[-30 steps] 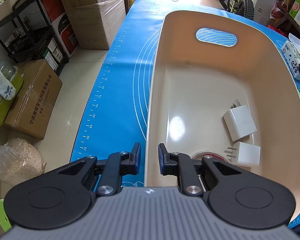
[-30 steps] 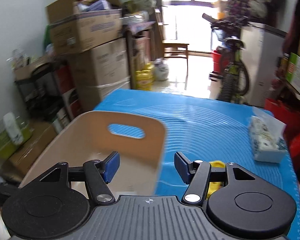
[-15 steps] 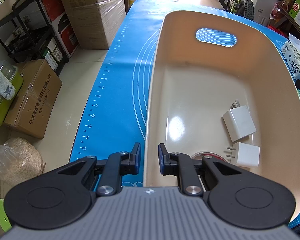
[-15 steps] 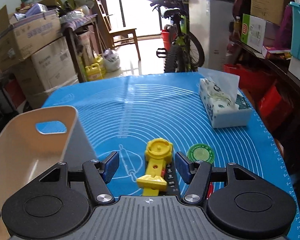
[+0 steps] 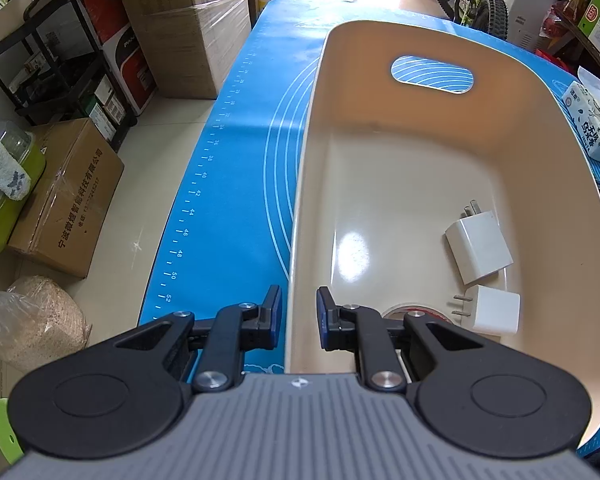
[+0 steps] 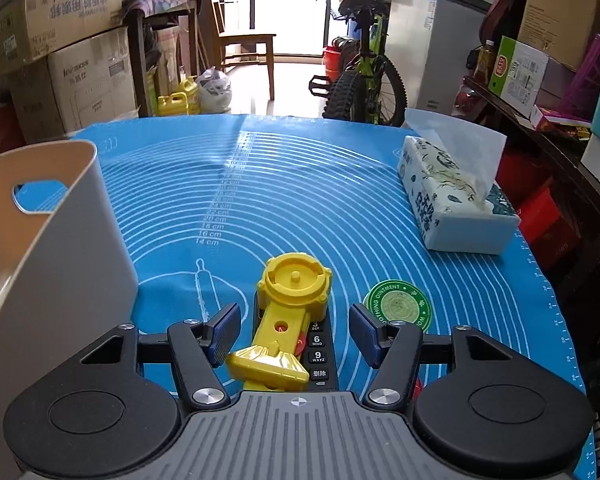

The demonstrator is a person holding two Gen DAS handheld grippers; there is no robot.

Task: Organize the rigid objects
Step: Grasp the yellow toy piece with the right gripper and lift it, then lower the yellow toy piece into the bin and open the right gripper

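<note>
A beige bin stands on the blue mat. Inside it lie two white chargers and a tape roll, partly hidden by my fingers. My left gripper straddles the bin's near left wall, one finger on each side; whether the pads touch the wall is unclear. My right gripper is open above a yellow plastic toy that lies on a black remote. A round green ointment tin lies just to the right. The bin is on the left.
A tissue pack sits at the mat's right side, also in the left wrist view. Cardboard boxes, a black rack and a bicycle stand around the table. The table edge drops to the floor on the left.
My right gripper has swung right from the bin and come down over the yellow toy and remote. My left gripper has stayed on the bin wall.
</note>
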